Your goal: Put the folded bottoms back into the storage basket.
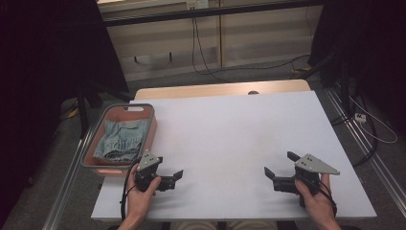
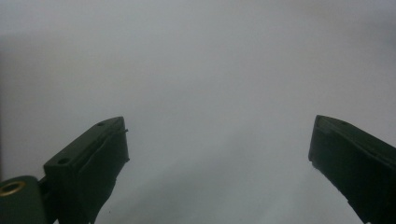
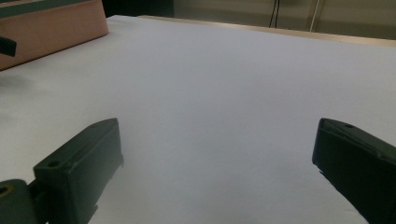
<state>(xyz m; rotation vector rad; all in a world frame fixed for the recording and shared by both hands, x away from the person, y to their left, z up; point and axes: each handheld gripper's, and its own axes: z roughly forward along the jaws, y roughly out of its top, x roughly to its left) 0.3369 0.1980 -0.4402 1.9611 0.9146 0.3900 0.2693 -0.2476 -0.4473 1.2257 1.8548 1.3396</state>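
Both grippers are held low over the white bench [image 1: 230,139], jaws spread wide, nothing gripped. The left gripper [image 1: 176,178] is seen just beside the pink basket [image 1: 95,165], where folded denim [image 1: 119,139] is lying; the right gripper [image 1: 280,165] is kept well apart.

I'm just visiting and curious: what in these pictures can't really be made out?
- High view: how the cloth in the bin is folded, and what garment it is; it is too small and crumpled to tell.
- Left gripper view: the surface beyond the left hand-held gripper is a grey blur.
- Right gripper view: the bin is cut off by the top left edge, its wall hiding the contents.
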